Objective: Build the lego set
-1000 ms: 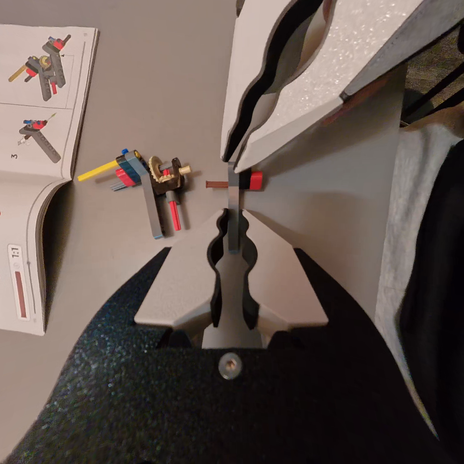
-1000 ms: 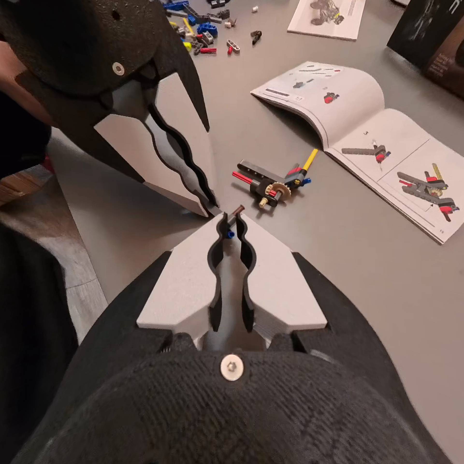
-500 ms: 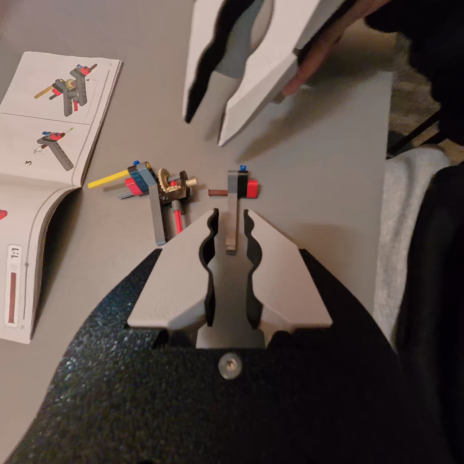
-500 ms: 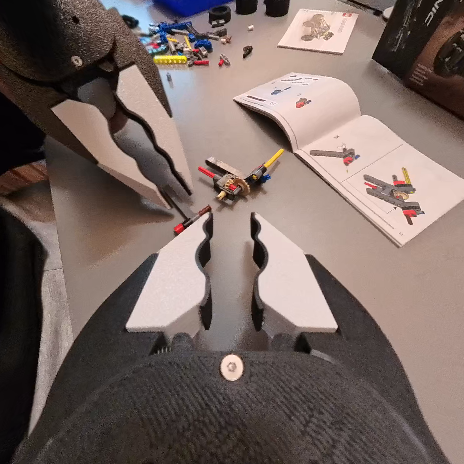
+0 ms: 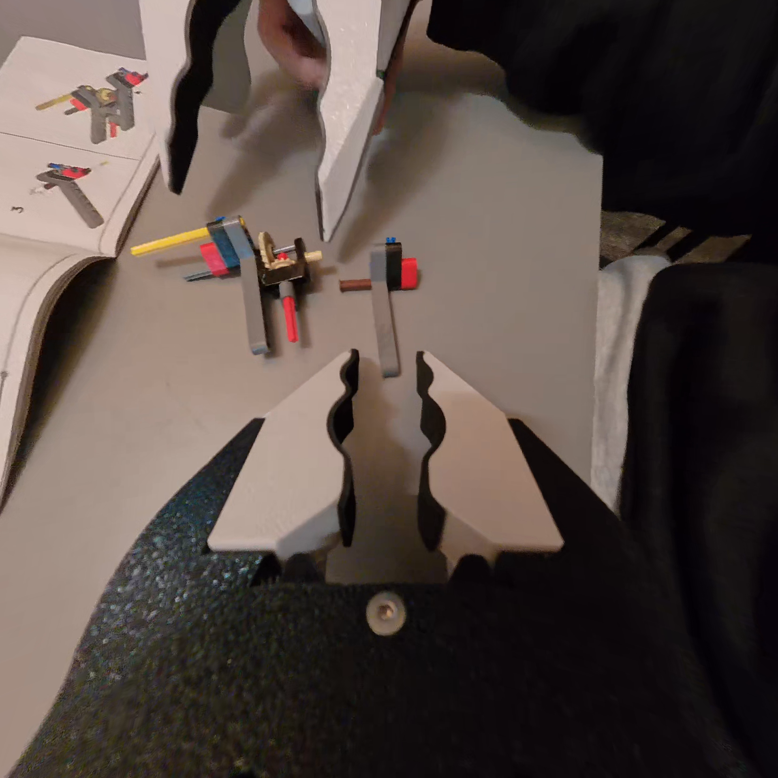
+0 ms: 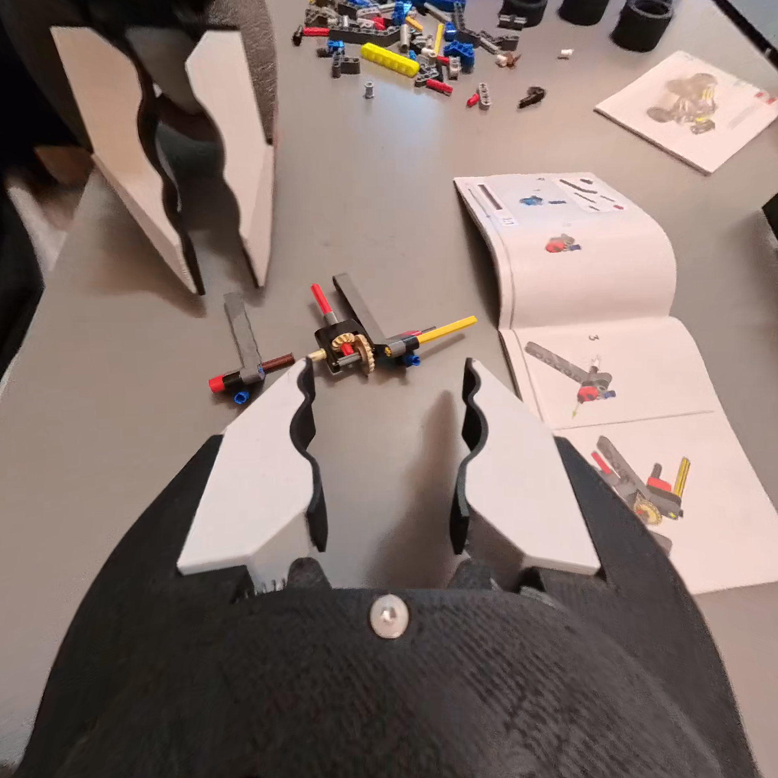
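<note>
A small grey beam assembly (image 5: 385, 303) with a brown axle, a black and a red piece lies on the grey table, also in the right wrist view (image 6: 244, 337). Left of it lies a larger assembly (image 5: 261, 269) with a tan gear, a yellow axle and a red axle; it shows in the right wrist view too (image 6: 358, 337). My left gripper (image 5: 387, 362) is open and empty, its tips just short of the grey beam's end. My right gripper (image 6: 385, 366) is open and empty, just in front of the gear assembly. Each gripper shows in the other's view, held above the table (image 5: 252, 168) (image 6: 227, 269).
An open instruction booklet (image 6: 589, 315) lies right of the assemblies, seen at left in the left wrist view (image 5: 63, 168). A pile of loose pieces (image 6: 400, 46), black tyres (image 6: 640, 21) and a second leaflet (image 6: 690, 109) lie at the back. The table edge (image 5: 598, 294) runs along the right.
Both grippers let go of the small grey beam assembly, which now lies on the table. Both opened and drew back; the right gripper opened wider and shifted toward the gear assembly.
</note>
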A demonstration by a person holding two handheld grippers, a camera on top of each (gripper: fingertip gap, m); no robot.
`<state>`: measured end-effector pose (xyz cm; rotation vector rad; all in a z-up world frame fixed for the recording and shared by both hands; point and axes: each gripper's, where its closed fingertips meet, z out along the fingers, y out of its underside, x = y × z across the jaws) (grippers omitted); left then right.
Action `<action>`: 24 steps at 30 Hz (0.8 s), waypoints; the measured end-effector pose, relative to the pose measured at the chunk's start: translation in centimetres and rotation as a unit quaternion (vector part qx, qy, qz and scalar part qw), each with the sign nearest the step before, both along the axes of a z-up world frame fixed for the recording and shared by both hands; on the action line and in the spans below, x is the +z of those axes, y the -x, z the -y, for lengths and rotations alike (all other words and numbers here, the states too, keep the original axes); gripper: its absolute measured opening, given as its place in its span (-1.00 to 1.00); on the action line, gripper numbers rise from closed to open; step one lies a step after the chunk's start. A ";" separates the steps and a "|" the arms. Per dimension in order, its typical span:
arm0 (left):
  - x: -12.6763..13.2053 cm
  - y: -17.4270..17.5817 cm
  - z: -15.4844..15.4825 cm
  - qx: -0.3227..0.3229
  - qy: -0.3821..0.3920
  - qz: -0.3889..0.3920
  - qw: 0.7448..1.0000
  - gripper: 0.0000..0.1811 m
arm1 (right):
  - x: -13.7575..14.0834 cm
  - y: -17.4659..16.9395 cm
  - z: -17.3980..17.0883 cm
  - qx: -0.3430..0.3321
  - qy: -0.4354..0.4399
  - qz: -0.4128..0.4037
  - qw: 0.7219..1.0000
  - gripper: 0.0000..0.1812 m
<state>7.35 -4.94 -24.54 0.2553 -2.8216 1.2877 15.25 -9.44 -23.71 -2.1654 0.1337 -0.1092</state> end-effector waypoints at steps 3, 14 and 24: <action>0.1 0.4 0.7 -0.005 0.002 -0.006 1.000 -0.71 | -1.0 0.4 -0.2 0.012 0.034 0.007 0.999 -0.26; -1.2 0.6 1.3 -0.035 -0.015 0.048 0.998 -0.93 | -1.7 3.2 -1.1 0.028 0.056 0.004 0.998 -0.50; -1.3 0.6 1.0 -0.041 -0.011 0.038 0.998 -0.94 | -1.6 3.2 1.3 -0.095 0.058 0.020 0.994 -0.41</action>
